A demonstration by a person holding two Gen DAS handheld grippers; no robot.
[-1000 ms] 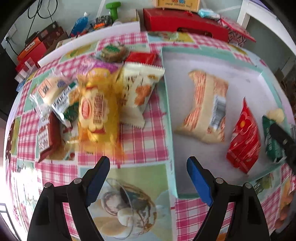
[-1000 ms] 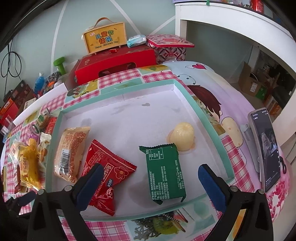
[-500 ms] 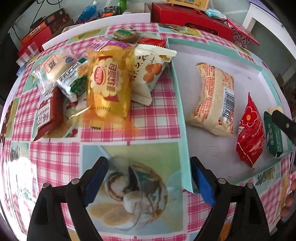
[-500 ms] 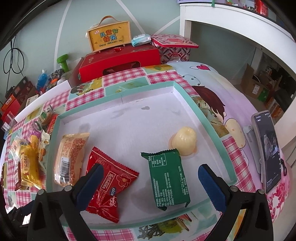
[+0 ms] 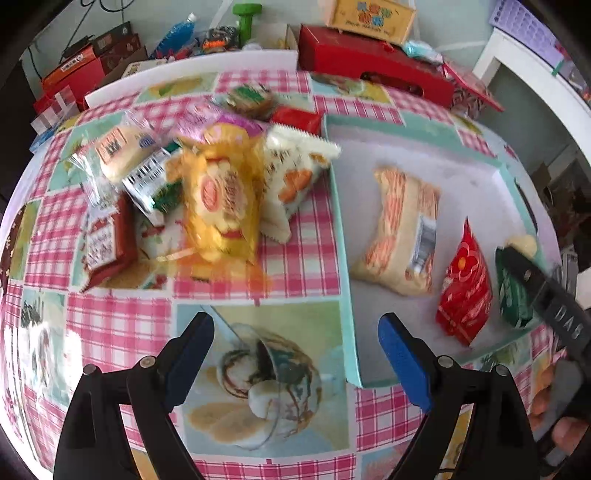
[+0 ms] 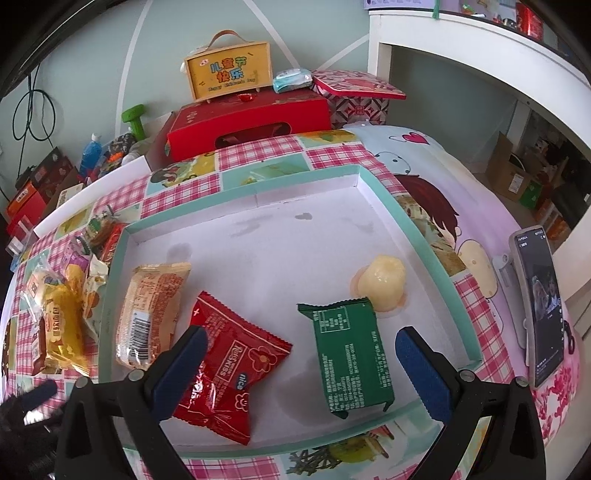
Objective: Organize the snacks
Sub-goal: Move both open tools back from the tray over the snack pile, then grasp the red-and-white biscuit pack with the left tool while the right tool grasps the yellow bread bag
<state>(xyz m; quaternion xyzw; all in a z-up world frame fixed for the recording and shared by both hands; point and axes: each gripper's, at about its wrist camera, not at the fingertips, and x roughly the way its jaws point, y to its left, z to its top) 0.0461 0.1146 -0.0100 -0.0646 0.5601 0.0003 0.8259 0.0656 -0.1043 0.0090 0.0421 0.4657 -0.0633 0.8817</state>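
Observation:
A shallow teal-rimmed tray (image 6: 421, 236) (image 5: 341, 236) holds an orange-striped packet (image 6: 149, 310) (image 5: 402, 229), a red packet (image 6: 227, 365) (image 5: 463, 288), a green packet (image 6: 351, 354) (image 5: 511, 291) and a pale jelly cup (image 6: 382, 282). Left of the tray lies a heap of snacks: a yellow bag (image 5: 221, 199) (image 6: 62, 325), a white biscuit packet (image 5: 291, 177), a brown bar (image 5: 107, 243) and several more. My left gripper (image 5: 295, 338) is open above the tablecloth, short of the heap. My right gripper (image 6: 301, 356) is open over the tray's near side, above the red and green packets.
A red box (image 6: 251, 118) with a yellow gift case (image 6: 229, 74) on top stands beyond the table. A phone (image 6: 539, 306) leans on a stand at the right. Boxes, a bottle (image 5: 173, 35) and a green dumbbell (image 5: 243, 18) crowd the far left. A white shelf (image 6: 480, 48) rises far right.
The left gripper has tilted and shifted, so the heap and tray now sit a little farther off and blurred. The right gripper has eased slightly closer over the tray. Both stay open.

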